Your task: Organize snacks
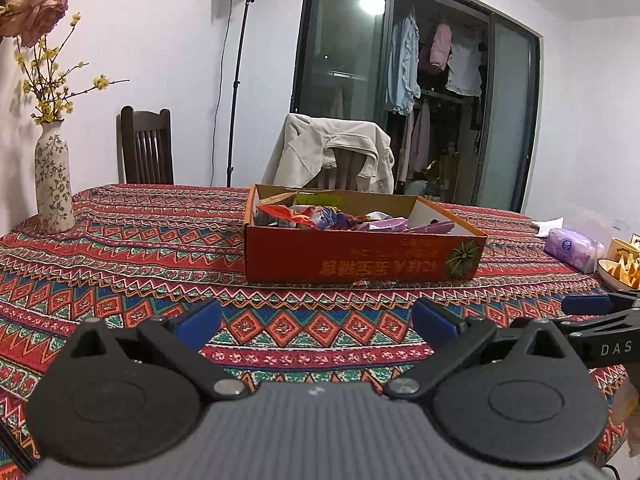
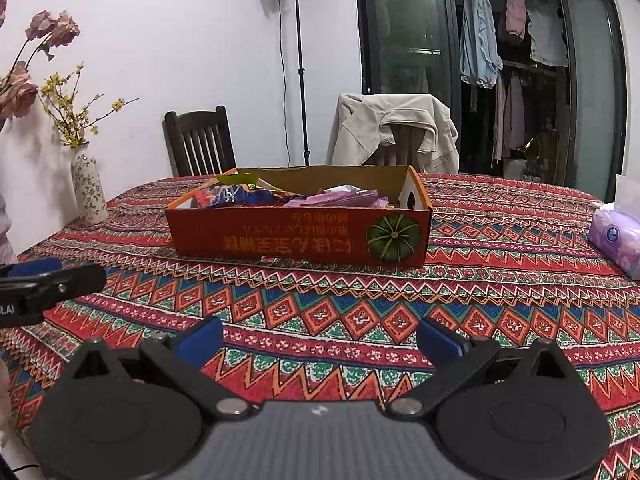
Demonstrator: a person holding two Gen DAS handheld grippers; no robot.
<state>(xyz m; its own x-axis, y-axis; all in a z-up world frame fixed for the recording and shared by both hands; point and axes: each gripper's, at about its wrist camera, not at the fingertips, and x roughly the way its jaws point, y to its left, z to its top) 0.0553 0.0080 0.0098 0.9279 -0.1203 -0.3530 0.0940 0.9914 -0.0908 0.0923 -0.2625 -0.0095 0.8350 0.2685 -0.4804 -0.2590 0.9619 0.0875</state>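
Both claws spread, empty — left gripper (image 1: pixel 316 322) & right gripper (image 2: pixel 320 336) short of red box (image 2: pixel 300 240) mid-table (snack packets (image 2: pixel 256 196) heaped inside) — careless grab could drag neighbouring wrappers over the low wall.

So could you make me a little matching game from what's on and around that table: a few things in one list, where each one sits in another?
Things:
1. snack packets
2. flowered vase
3. beige jacket
4. purple tissue pack

Places:
A. draped over a chair behind the table
B. on the cloth near the table's right edge
C. inside the red box
D. standing at the table's far left

Pairs: 1-C, 2-D, 3-A, 4-B
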